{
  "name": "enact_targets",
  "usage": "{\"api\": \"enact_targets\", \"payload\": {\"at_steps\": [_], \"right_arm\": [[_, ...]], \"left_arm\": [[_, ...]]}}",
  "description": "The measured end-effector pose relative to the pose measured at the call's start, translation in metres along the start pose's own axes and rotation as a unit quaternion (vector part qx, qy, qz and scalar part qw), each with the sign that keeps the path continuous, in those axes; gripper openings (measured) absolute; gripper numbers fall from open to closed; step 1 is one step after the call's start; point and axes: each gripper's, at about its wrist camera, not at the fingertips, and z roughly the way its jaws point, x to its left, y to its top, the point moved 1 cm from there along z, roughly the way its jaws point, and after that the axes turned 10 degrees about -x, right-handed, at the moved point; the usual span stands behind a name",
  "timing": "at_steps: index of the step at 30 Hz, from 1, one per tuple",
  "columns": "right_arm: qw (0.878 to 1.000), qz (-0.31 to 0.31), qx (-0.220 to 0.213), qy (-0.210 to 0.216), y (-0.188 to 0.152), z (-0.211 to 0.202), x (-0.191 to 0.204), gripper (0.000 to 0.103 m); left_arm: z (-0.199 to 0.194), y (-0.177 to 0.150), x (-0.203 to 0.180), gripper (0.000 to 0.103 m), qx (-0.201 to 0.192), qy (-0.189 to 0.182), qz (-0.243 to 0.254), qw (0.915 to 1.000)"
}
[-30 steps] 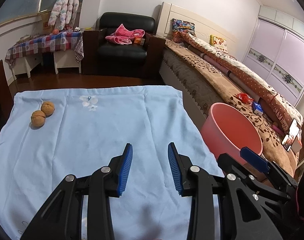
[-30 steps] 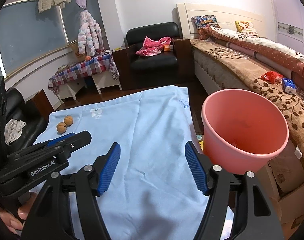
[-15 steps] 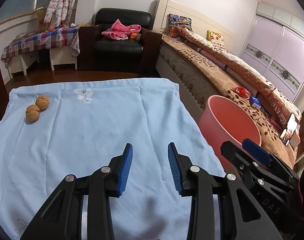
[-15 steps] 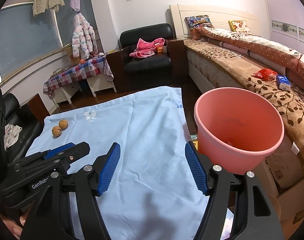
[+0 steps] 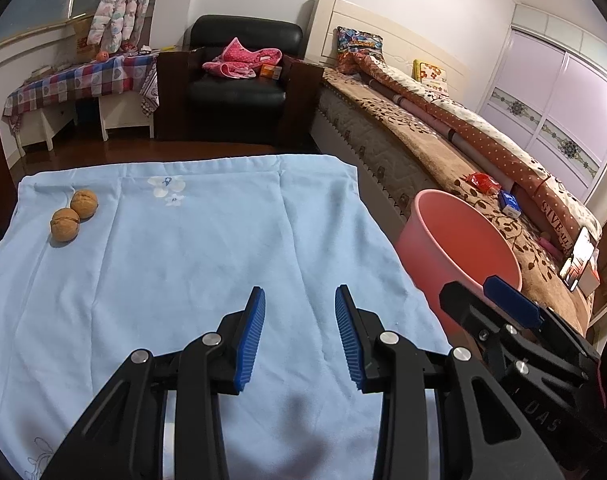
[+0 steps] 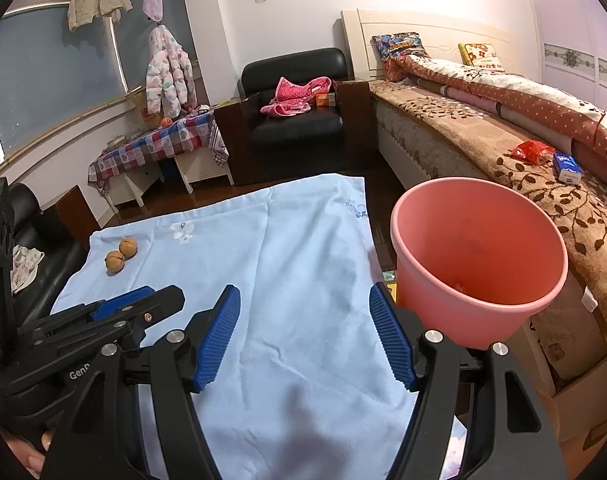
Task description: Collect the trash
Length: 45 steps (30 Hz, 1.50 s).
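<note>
Two brown walnuts [image 5: 73, 214] lie side by side at the far left of a light blue cloth [image 5: 183, 240]; they also show in the right wrist view [image 6: 120, 255]. A pink bucket [image 6: 477, 252] stands off the cloth's right edge, also in the left wrist view [image 5: 459, 240]. My left gripper [image 5: 299, 300] is open and empty above the near middle of the cloth. My right gripper [image 6: 303, 300] is open wide and empty, just left of the bucket. Each gripper shows at the edge of the other's view.
A bed [image 5: 443, 136] with a brown floral cover runs along the right, with a red packet [image 5: 481, 182] and a blue box [image 5: 509, 204] on it. A black armchair [image 5: 239, 88] and a checkered side table [image 5: 79, 88] stand at the back.
Both grippers have shifted slightly over the cloth; the views have tilted a little. Both stay open and empty. The walnuts and bucket have not moved.
</note>
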Motion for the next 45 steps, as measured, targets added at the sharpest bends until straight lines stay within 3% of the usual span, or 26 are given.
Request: {"api": "enact_targets", "payload": {"at_steps": [45], "right_arm": [[1.0, -0.005, -0.001, 0.006, 0.0018, -0.0013, 0.0064, 0.067]], "left_arm": [[-0.0042, 0.0011, -0.0029, 0.034, -0.007, 0.011, 0.017, 0.9998]]}}
